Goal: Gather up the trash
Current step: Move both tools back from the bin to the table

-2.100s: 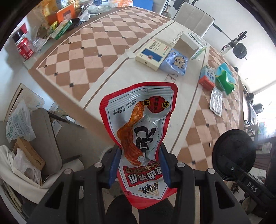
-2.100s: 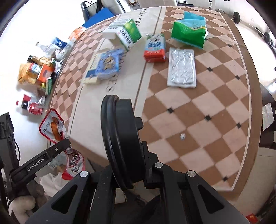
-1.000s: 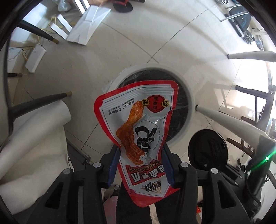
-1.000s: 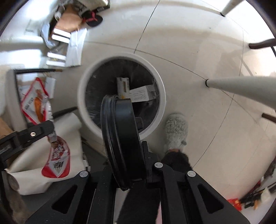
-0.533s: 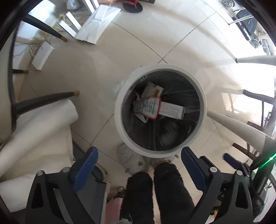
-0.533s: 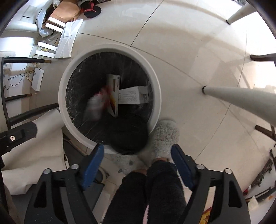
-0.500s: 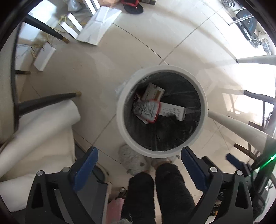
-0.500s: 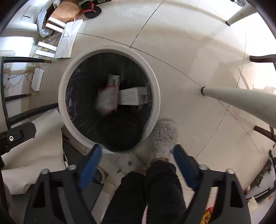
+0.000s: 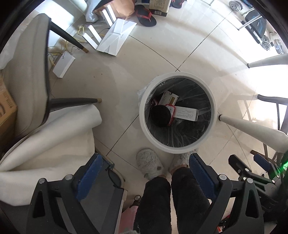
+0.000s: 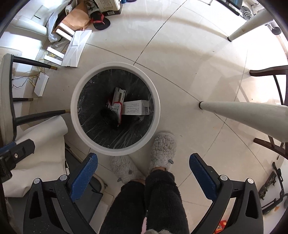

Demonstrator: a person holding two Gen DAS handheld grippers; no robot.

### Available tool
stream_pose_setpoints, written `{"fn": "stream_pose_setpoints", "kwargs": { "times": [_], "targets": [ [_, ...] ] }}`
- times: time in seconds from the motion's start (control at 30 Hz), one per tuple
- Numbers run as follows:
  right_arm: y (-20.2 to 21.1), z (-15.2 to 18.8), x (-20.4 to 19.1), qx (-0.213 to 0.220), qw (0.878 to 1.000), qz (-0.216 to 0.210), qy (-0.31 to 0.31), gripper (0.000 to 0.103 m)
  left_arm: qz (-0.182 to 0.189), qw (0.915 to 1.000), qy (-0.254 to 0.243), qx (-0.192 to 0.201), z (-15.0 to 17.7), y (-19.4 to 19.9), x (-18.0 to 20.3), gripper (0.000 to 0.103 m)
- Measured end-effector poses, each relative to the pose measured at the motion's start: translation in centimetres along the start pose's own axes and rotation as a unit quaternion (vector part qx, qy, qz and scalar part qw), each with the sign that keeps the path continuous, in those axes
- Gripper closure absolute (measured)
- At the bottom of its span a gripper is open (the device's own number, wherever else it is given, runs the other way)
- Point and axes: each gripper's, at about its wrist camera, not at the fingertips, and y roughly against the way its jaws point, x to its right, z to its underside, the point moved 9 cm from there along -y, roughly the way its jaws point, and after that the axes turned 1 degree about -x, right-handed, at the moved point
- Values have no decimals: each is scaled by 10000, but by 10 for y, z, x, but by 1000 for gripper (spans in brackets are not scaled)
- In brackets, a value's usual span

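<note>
A round white trash bin (image 9: 177,150) with a black liner stands on the tiled floor below both grippers; it also shows in the right wrist view (image 10: 115,152). Inside lie a black round lid (image 9: 160,116), the red-and-white snack wrapper (image 9: 171,111), and white cartons (image 9: 187,113). In the right wrist view the lid (image 10: 109,115), wrapper (image 10: 117,109) and carton (image 10: 135,107) show too. My left gripper (image 9: 143,177) is open and empty above the bin's near rim. My right gripper (image 10: 143,177) is open and empty.
The person's legs and grey slippers (image 10: 162,149) stand next to the bin. A white table leg (image 10: 243,109) is at the right, a chair with black legs (image 9: 36,81) at the left. Boxes and sandals (image 9: 145,17) lie on the far floor.
Both grippers opened: the left dropped the snack wrapper and the right dropped the black lid into the bin. Both grippers have since risen a little.
</note>
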Motion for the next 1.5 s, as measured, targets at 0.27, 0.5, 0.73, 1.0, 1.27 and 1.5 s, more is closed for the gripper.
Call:
{"fn": "stream_pose_setpoints", "kwargs": {
  "times": [0.27, 0.5, 0.73, 1.0, 1.27, 1.5],
  "targets": [
    [67, 19, 0, 217, 9997, -12, -73, 0, -27, 9997, -151, 185, 26, 54, 1, 4],
    [143, 38, -6, 360, 9993, -106, -57, 0, -11, 9995, -174, 275, 51, 113, 2, 5],
    [226, 61, -12, 467, 9987, -184, 3, 1, 24, 9987, -242, 444, 68, 179, 3, 5],
    [309, 83, -20, 551, 9966, -609, -47, 1, -1, 9950, -306, 946, 80, 258, 0, 5],
    [394, 45, 11, 1022, 9873, -1071, -581, 1, 40, 9842, -417, 1723, 26, 341, 33, 4],
    [444, -51, 127, 1497, 9711, -964, -1591, 1, -263, 9739, -805, 2107, -69, 389, 113, 0]
  ]
}}
